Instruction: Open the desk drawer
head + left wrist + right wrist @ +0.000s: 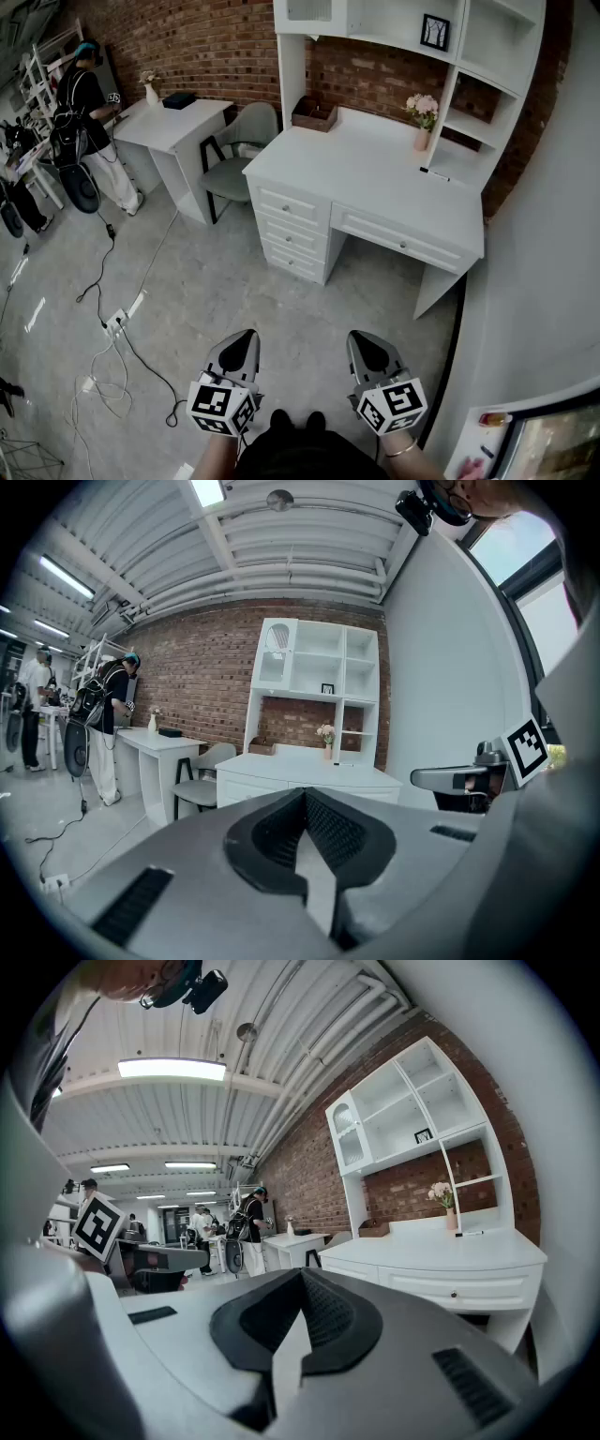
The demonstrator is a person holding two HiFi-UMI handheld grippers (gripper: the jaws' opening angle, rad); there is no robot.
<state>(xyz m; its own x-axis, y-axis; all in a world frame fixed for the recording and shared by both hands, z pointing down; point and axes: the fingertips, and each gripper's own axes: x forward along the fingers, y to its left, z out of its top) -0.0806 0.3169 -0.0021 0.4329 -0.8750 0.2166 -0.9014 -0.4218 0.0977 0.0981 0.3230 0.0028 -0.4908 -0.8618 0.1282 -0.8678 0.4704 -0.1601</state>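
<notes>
Desk drawer [375, 231] sits closed at centre right of the frame, well apart from me. My left gripper [248, 337] and right gripper [357, 337], both closed and empty, should first come near its knob [404, 243].

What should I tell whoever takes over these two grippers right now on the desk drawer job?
Left gripper: jaws together, empty.
Right gripper: jaws together, empty.
Both are held low, well short of the white desk across the floor ahead.
The wide drawer and the three stacked drawers are all shut.
Done: nothing yet.
Left: walk up, open the jaws, grip a knob, probably the wide drawer's, and pull.
</notes>
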